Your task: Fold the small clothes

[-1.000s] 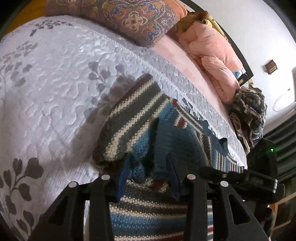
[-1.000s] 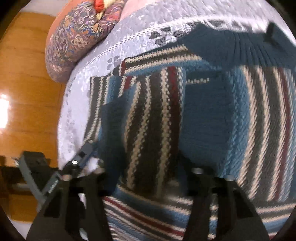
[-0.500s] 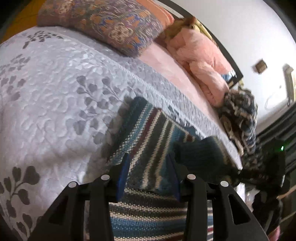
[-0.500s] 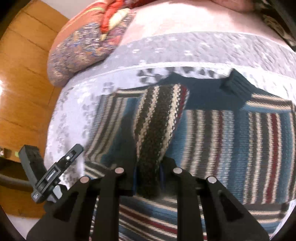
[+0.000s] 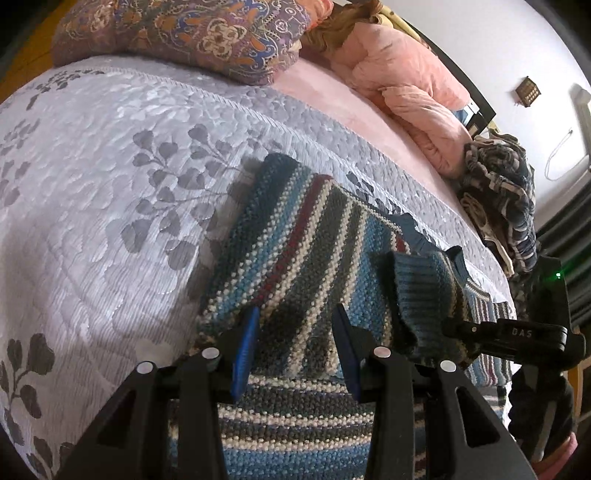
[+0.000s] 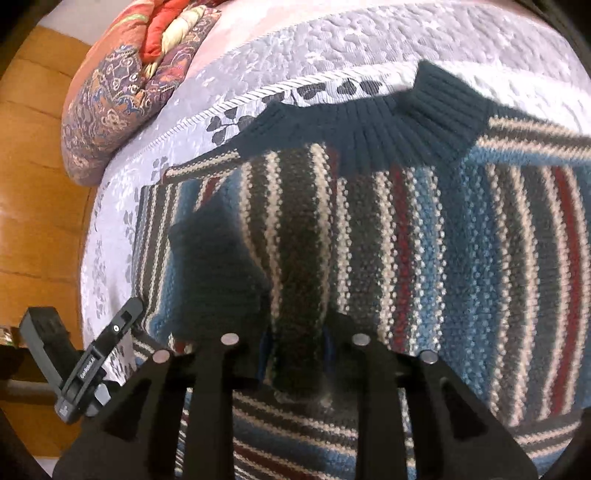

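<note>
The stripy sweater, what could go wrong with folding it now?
The right gripper pinches only a narrow fold of the striped sweater, so that could slip out. The left gripper has open jaws and holds nothing, so the folded sleeve might flop back onto the bedspread.

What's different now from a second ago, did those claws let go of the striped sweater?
The left gripper opened and released the striped sweater, whose sleeve fold now lies flat instead of bunched. The right gripper closed on a fold of it. The sweater stayed on the grey bedspread, and the pillow was untouched.
</note>
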Tool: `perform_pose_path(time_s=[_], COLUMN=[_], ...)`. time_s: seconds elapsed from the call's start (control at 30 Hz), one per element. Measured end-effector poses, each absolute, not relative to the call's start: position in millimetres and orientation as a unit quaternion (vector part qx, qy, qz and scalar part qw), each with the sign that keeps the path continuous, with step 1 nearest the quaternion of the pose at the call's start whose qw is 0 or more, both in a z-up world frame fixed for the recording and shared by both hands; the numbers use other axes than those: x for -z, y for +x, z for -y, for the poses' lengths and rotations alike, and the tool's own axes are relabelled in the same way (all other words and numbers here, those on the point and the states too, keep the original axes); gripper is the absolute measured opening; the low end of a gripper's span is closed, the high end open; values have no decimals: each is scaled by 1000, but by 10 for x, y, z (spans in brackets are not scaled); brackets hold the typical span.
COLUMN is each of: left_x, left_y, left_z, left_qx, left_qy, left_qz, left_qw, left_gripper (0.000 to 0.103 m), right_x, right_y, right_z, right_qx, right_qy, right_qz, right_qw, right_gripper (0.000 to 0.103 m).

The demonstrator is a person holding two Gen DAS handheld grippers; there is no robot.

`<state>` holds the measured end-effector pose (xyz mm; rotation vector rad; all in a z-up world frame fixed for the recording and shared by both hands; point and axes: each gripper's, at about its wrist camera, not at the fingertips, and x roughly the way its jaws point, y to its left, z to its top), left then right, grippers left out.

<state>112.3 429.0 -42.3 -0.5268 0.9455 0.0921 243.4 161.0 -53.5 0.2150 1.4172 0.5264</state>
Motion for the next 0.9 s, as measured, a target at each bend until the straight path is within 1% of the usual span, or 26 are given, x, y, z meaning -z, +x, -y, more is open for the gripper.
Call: perform_pose_path(time_s=[0.03, 0.13, 0.17, 0.23, 0.27, 0.4, 0.5, 0.53, 0.57, 0.67, 0.73, 0.8, 0.83, 0.87, 0.9], left_x=[401, 259, 210, 160, 153, 234, 308, 332, 350, 362, 368, 373, 376, 377, 378], left_y=[1117, 1093, 1085, 1075, 1078, 1124, 1146, 1154, 1158, 1167, 1176, 1188, 1189, 1189, 1191], left_z=[-4299, -4320, -4321, -4325, -4319, -4306, -4345, -4355, -4360, -4342, -4321, -4302, -4300, -4298, -4300], left_qx=[-44, -45, -45, -46, -43, -50, -53, -53, -53, -54, -53, -55, -55, -55, -55], left_qy=[-254, -256, -254, -256, -256, -246, -248, -249, -250, -244, -240, -237, -237, -236, -236], left_qz=[-449, -434, -429, -424, -422, -440, -449, -452, -454, -455, -456, -458, -458, -458, -458], left_qw=[855, 863, 866, 868, 869, 863, 857, 855, 854, 854, 855, 855, 855, 855, 855], left_gripper=[41, 41, 41, 41, 41, 42, 42, 41, 41, 43, 46, 46, 46, 46, 46], right_x=[459, 71, -82, -197, -220, -41, 130, 179, 219, 303, 362, 433, 450, 458, 452], right_y=[2418, 2305, 2228, 2136, 2068, 1945, 1910, 1903, 1904, 1914, 1927, 1935, 1930, 1921, 1921], right_z=[-1612, -1658, -1741, -1916, -2062, -2471, -2678, -2719, -2748, -2823, -2855, -2894, -2906, -2915, -2909], right_qx=[-230, -213, -218, -238, -259, -294, -292, -293, -292, -285, -276, -266, -261, -255, -252], right_qy=[84, 25, -5, -37, -53, -86, -111, -117, -121, -134, -143, -155, -165, -175, -181], right_qz=[-636, -587, -568, -557, -558, -581, -589, -592, -594, -598, -603, -604, -602, -597, -594], right_qw=[732, 781, 794, 795, 787, 754, 745, 742, 740, 737, 735, 735, 737, 740, 742], right_gripper=[35, 41, 46, 52, 52, 53, 56, 58, 63, 67, 67, 67, 63, 53, 52])
